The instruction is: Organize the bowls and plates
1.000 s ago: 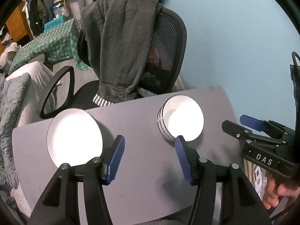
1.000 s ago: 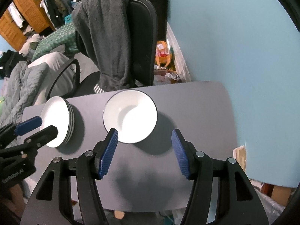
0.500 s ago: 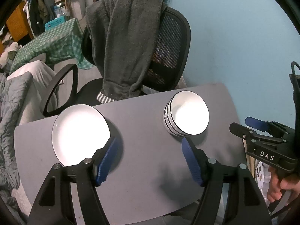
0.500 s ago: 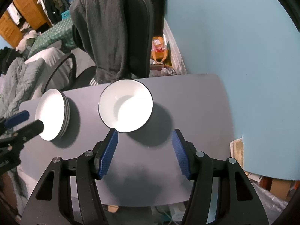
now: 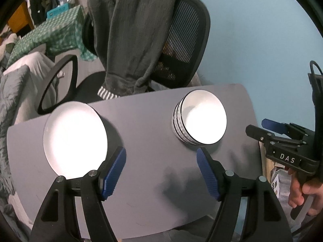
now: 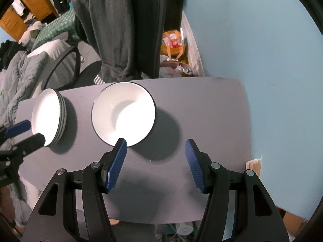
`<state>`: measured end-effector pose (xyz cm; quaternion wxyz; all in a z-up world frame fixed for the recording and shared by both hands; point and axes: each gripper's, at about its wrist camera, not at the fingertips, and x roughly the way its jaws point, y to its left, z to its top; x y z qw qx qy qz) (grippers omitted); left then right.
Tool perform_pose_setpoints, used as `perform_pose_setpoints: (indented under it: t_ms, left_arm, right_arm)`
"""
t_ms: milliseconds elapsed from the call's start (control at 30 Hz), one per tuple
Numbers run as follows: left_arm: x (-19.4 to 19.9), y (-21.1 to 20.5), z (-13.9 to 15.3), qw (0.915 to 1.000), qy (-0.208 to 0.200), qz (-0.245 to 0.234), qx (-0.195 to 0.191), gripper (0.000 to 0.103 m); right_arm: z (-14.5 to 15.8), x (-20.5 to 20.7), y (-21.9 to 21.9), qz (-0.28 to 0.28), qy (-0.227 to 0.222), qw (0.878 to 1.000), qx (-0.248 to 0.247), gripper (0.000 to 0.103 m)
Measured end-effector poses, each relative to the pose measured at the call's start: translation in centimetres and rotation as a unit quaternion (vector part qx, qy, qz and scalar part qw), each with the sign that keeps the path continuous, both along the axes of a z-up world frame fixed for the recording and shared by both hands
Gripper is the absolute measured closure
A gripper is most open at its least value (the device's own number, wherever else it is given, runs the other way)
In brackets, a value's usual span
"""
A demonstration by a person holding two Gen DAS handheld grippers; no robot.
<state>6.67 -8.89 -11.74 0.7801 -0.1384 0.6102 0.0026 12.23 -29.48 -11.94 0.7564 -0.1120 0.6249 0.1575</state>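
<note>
left wrist: steeply down on table (image 5: pixel 153 125) | right wrist: same, further right | shared: bowls (image 5: pixel 199 119), plates (image 5: pixel 74 139)

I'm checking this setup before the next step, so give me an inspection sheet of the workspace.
Surface: grey table, bare apart from the dishes.
Job's things: stack of plates on one side, stack of bowls on the other, apart.
Clutter: nothing seen on the table.
Grippers: left gripper opening, nothing between its jaws; right gripper open, empty, above the table.
Cables: black cable at the right gripper.
Surroundings: office chair draped with a grey towel, blue wall.
</note>
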Motion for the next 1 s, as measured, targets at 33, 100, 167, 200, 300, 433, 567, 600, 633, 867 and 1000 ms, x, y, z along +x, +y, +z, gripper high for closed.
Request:
perform_pose_setpoints:
  t_ms: [33, 100, 167, 200, 300, 433, 567, 600, 633, 867, 1000]
  left_arm:
    - [0.3, -0.1, -0.3, 1.0, 0.005, 0.001, -0.002, 0.029]
    - [0.9, -0.2, -0.8, 0.9999, 0.011, 0.008, -0.001, 0.029]
    - [1.3, -0.3, -1.2, 0.9997, 0.018, 0.018, -0.005, 0.029]
    - [1.7, -0.3, -1.4, 0.9994, 0.023, 0.024, -0.01, 0.029]
    - [2.4, -0.5, -1.6, 0.9991, 0.026, 0.032, -0.012, 0.029]
    - [3.4, -1.1, -2.0, 0.9992, 0.027, 0.028, -0.004, 0.029]
    - [4.3, -1.8, -2.7, 0.9992, 0.032, 0.025, -0.001, 0.029]
    - [4.6, -2.0, -3.1, 0.9991, 0.034, 0.024, -0.001, 0.029]
    - [4.8, -2.1, -3.3, 0.9989, 0.04, 0.023, 0.001, 0.029]
    - [6.4, -3.0, -6.6, 0.9967, 0.076, 0.017, -0.022, 0.029]
    - [7.0, -3.2, -8.1, 0.9959, 0.086, 0.016, -0.025, 0.029]
  right_arm:
    - [-0.2, 0.2, 0.0, 0.003, 0.003, 1.0, 0.0, 0.044]
    - [-0.5, 0.8, -0.1, 0.01, 0.009, 1.0, 0.001, 0.044]
    - [-0.8, 1.3, -0.2, 0.017, 0.012, 1.0, 0.0, 0.044]
    - [-1.0, 1.6, -0.2, 0.023, 0.014, 1.0, -0.001, 0.044]
    - [-1.4, 2.3, -0.3, 0.033, 0.019, 0.999, -0.005, 0.044]
    - [-2.2, 3.4, -0.6, 0.047, 0.026, 0.999, -0.003, 0.044]
    - [-3.2, 4.4, -0.7, 0.059, 0.034, 0.998, -0.005, 0.044]
    - [-3.6, 4.7, -0.7, 0.063, 0.039, 0.997, -0.004, 0.044]
    - [-3.9, 4.9, -0.6, 0.066, 0.044, 0.997, -0.004, 0.044]
    - [-6.8, 6.3, -0.5, 0.073, 0.092, 0.993, 0.011, 0.044]
    - [-8.2, 7.0, -0.4, 0.067, 0.114, 0.991, 0.031, 0.044]
